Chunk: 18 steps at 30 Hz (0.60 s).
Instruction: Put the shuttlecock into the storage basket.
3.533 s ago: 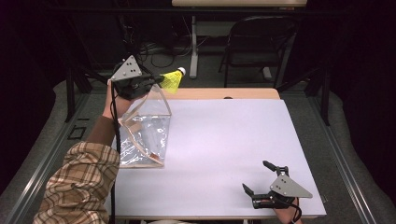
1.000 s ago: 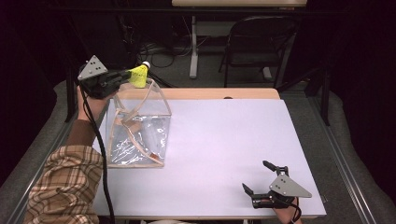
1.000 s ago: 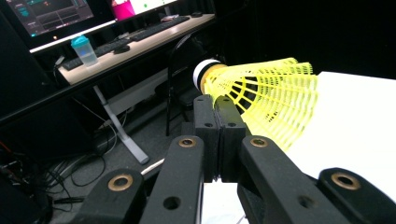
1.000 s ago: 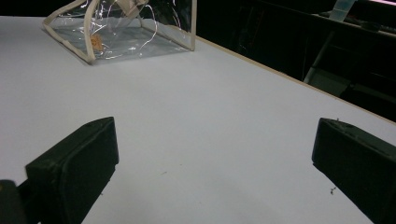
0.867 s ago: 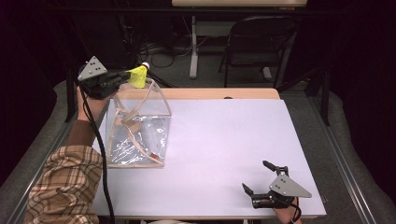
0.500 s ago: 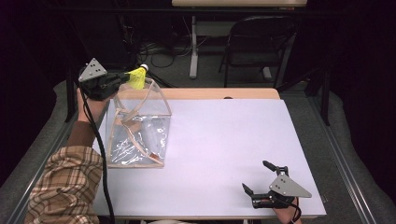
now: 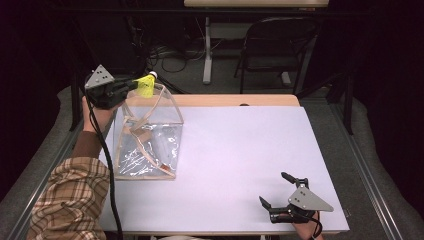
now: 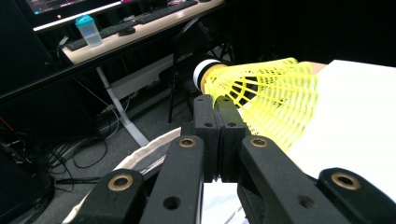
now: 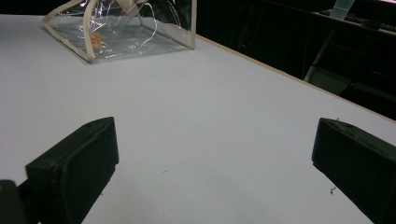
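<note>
A yellow shuttlecock [image 7: 144, 84] with a white cork tip is held by its skirt in my left gripper [image 7: 131, 88], above the far left corner of a clear plastic bag [image 7: 147, 135] with cream edging. In the left gripper view the black jaws are pressed together on the shuttlecock [image 8: 261, 95] skirt, and my left gripper [image 8: 218, 112] is shut. The bag stands open-topped on the left of the white table [image 7: 235, 145]. My right gripper [image 7: 279, 192] rests open near the front right edge, its jaws wide apart with nothing between them, my right gripper [image 9: 210, 158] pointing toward the bag [image 9: 126, 28].
A black chair [image 7: 272, 45] and a desk leg [image 7: 206, 50] stand beyond the table's far edge, with cables on the floor. A desk with a keyboard and a blue-capped bottle [image 8: 89, 31] lies farther back. A plaid sleeve [image 7: 70, 200] comes in at the lower left.
Since 3.5 s ago the left gripper has carried the shuttlecock leftward, from above the bag's peak to its far left corner. Over the last second it has barely moved. The right gripper is still.
</note>
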Tool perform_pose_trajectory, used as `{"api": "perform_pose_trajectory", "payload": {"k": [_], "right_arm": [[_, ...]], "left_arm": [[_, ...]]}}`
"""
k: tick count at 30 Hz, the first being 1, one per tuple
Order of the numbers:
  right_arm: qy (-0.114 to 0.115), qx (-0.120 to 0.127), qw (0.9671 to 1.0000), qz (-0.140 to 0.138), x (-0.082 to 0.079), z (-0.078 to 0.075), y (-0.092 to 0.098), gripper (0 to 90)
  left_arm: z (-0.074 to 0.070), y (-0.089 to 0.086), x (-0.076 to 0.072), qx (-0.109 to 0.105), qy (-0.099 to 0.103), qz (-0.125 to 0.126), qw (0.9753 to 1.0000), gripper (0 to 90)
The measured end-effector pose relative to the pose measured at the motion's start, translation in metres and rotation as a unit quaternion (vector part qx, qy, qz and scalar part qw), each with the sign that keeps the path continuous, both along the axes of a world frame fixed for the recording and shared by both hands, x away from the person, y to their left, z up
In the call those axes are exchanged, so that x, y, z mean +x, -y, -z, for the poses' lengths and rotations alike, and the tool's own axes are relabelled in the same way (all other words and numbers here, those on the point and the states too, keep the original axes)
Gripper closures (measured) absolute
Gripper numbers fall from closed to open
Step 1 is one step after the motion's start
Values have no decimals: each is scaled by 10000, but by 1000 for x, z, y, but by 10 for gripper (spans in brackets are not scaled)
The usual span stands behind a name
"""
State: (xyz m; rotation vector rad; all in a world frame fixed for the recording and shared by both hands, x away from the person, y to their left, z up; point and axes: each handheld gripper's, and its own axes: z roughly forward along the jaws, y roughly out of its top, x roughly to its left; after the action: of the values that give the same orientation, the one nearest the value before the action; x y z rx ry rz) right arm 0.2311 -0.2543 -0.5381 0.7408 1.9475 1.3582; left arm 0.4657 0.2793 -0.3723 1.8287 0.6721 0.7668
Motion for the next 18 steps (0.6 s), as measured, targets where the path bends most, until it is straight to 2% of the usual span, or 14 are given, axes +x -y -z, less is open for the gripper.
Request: {"api": "perform_pose_trajectory", "payload": {"k": [18], "right_arm": [[-14, 7, 10000, 8, 0, 0, 0, 0]], "left_arm": [[13, -5, 2, 49, -151, -64, 9999, 897]]}}
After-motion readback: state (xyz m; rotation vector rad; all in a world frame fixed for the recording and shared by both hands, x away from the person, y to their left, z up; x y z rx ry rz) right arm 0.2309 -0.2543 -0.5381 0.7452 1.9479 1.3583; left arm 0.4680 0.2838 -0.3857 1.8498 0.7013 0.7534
